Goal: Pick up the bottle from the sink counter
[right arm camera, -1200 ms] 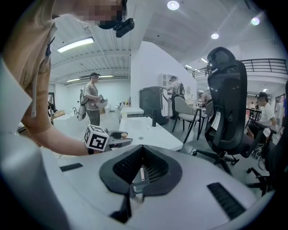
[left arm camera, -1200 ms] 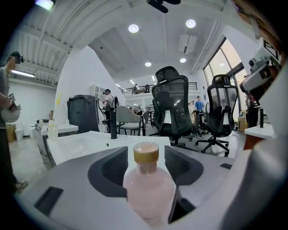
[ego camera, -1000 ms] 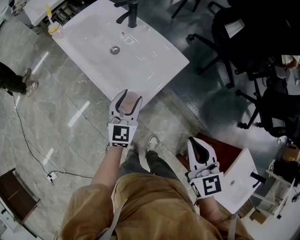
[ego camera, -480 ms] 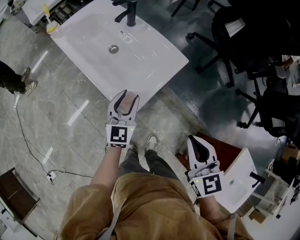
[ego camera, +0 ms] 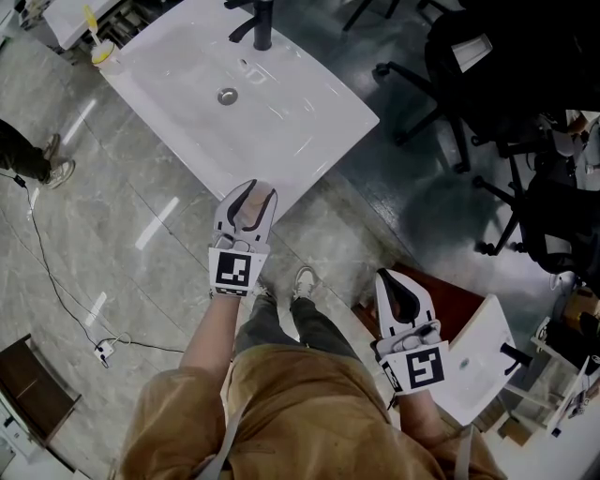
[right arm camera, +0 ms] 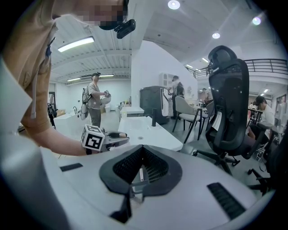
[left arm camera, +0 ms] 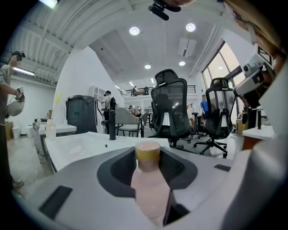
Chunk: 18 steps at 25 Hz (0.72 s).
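Observation:
A pale pink bottle (left arm camera: 148, 188) with a gold cap sits between the jaws of my left gripper (left arm camera: 147, 155), cap pointing forward. In the head view the left gripper (ego camera: 251, 187) hovers at the near corner of the white sink counter (ego camera: 281, 112), and the bottle (ego camera: 250, 211) shows as a pink patch between the fingers. The jaws are closing and lie against the bottle's sides. My right gripper (ego camera: 394, 281) hangs low at my right side, well away from the counter. Its jaws (right arm camera: 140, 152) are together with nothing between them.
A black faucet (ego camera: 263, 23) stands at the counter's far edge, and a small yellow-topped container (ego camera: 101, 52) sits at its left corner. Black office chairs (ego camera: 506, 84) crowd the right. Another person's feet (ego camera: 37, 164) and a floor cable (ego camera: 56, 281) are at the left. A small white basin (ego camera: 478, 366) lies by my right gripper.
The left gripper's jaws have drawn in around the bottle, and the gripper has edged slightly left. The right gripper has not moved.

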Tool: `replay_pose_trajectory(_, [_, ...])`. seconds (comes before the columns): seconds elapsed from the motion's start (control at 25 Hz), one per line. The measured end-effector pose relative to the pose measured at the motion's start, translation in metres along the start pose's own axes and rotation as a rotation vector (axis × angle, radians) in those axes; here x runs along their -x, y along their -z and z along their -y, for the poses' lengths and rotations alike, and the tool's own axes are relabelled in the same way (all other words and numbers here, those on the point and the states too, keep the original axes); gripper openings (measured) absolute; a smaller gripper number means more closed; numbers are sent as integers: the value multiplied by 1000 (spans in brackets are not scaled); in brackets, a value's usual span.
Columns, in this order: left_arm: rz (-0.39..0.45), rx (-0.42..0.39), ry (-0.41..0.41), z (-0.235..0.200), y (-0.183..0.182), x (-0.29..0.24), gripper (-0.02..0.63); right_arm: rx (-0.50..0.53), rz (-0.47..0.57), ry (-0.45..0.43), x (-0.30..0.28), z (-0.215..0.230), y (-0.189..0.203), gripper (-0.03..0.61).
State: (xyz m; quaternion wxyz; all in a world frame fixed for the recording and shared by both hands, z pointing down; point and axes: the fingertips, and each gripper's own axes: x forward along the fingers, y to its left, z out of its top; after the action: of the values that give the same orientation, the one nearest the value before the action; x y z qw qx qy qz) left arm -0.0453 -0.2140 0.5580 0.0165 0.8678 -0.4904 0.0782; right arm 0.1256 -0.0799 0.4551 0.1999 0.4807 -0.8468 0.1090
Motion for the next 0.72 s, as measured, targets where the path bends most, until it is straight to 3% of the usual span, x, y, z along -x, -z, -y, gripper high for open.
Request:
replay_pose_trajectory(0.44, [-6,-30,-17,1,0,-2,144,-2,-11,-5,-4,-1,3,3])
replay_pose_trajectory(0.72, [-55,38,22,-2,0,-5,132,-4,-18,-10,-6,-1,5,3])
